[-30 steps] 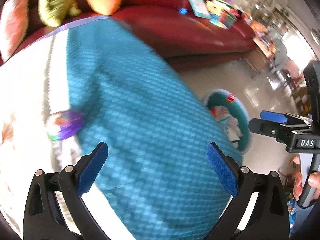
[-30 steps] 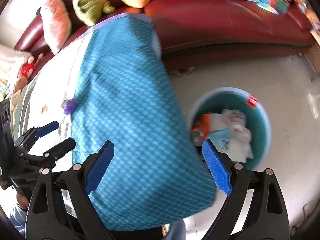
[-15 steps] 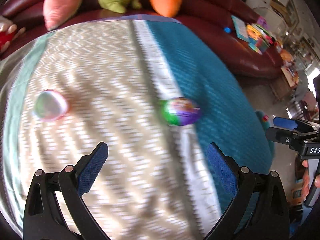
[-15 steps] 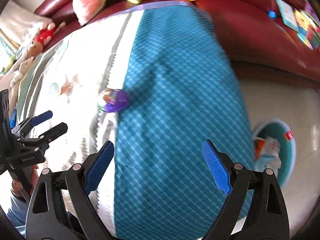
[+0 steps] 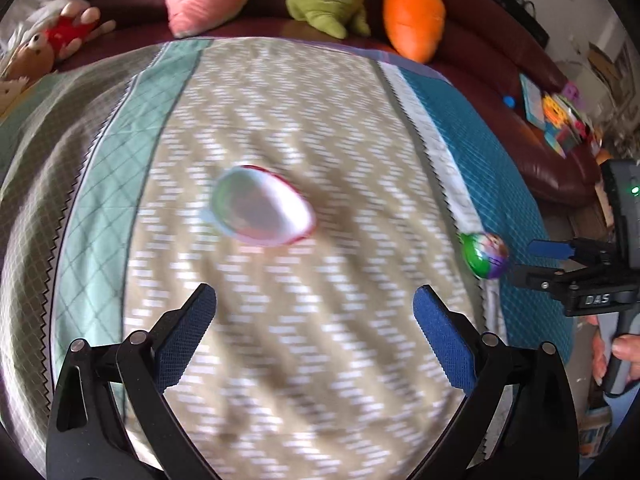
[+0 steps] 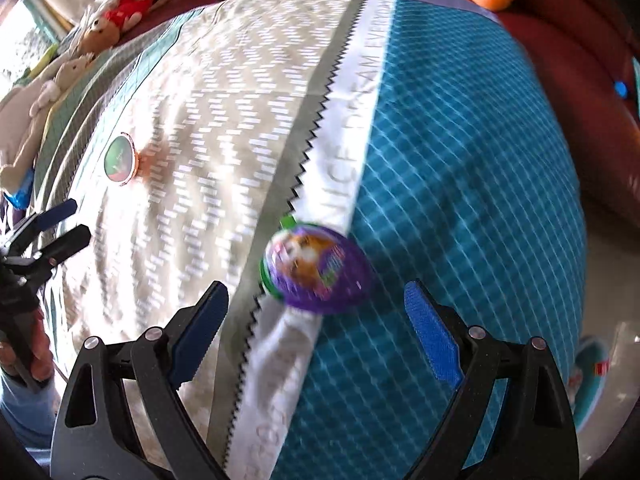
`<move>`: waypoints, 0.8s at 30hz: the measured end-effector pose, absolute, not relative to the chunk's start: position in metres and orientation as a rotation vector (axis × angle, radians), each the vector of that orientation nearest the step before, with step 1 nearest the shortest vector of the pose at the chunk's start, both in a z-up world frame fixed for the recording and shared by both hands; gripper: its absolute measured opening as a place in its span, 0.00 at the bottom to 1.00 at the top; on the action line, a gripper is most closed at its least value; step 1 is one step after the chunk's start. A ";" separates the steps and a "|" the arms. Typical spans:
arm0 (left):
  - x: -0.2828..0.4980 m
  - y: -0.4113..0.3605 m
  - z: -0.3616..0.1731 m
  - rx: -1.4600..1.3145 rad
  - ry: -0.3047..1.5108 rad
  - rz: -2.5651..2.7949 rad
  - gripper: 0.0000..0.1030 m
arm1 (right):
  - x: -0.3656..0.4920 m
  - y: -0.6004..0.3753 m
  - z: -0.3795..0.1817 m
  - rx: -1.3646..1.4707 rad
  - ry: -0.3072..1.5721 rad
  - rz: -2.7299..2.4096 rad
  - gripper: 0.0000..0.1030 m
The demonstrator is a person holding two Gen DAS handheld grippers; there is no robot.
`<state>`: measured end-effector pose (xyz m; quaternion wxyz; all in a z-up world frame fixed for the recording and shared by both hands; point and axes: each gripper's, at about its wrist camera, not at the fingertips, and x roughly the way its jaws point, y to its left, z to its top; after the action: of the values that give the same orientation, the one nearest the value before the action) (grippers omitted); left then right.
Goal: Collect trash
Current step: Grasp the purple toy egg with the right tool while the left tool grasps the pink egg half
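A small tub with a red rim and pale foil lid (image 5: 262,210) lies on the patterned tablecloth (image 5: 280,360), ahead of my open left gripper (image 5: 316,320) and not between its fingers. Further right a purple and green snack cup (image 5: 485,255) sits at the white stripe, close to the tips of the right gripper (image 5: 526,258). In the right wrist view that purple cup (image 6: 318,268) lies just ahead of my open right gripper (image 6: 316,316), nothing between the pads. The red-rimmed tub (image 6: 120,162) shows far left, near the left gripper (image 6: 78,219).
A dark red sofa (image 5: 540,152) curves behind the table with plush toys, among them an orange carrot (image 5: 414,12), and books (image 5: 560,120). A teal bin (image 6: 592,372) holding wrappers stands on the floor at the right. A hand (image 5: 616,356) holds the right gripper's handle.
Both grippers have swung from the teal side and the bin over to the patterned middle of the cloth. The tub and the purple cup now sit closer to the fingers. Jaws stayed wide.
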<state>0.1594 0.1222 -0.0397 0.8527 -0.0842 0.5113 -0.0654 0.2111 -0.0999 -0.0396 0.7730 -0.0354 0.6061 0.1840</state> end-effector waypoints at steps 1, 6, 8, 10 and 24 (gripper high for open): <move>0.160 0.127 -0.041 -0.184 1.075 -0.132 0.96 | 0.213 -0.096 -0.042 -0.095 1.311 0.399 0.83; 0.163 0.157 -0.046 -0.237 1.066 -0.095 0.96 | 0.217 -0.083 -0.053 -0.141 1.327 0.408 0.54; 0.165 0.165 -0.047 -0.253 1.061 -0.083 0.96 | 0.216 -0.080 -0.058 -0.151 1.346 0.400 0.53; 0.164 0.172 -0.047 -0.264 1.050 -0.077 0.96 | 0.212 -0.077 -0.057 -0.167 1.335 0.391 0.53; 0.194 0.184 -0.057 -0.258 1.094 0.005 0.88 | 0.214 -0.043 -0.041 -0.096 1.302 0.438 0.53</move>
<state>0.1942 0.1842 -0.0570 0.8462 -0.1225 0.5186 0.0023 0.2143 -0.0432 -0.0415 0.7722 -0.0443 0.6007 0.2020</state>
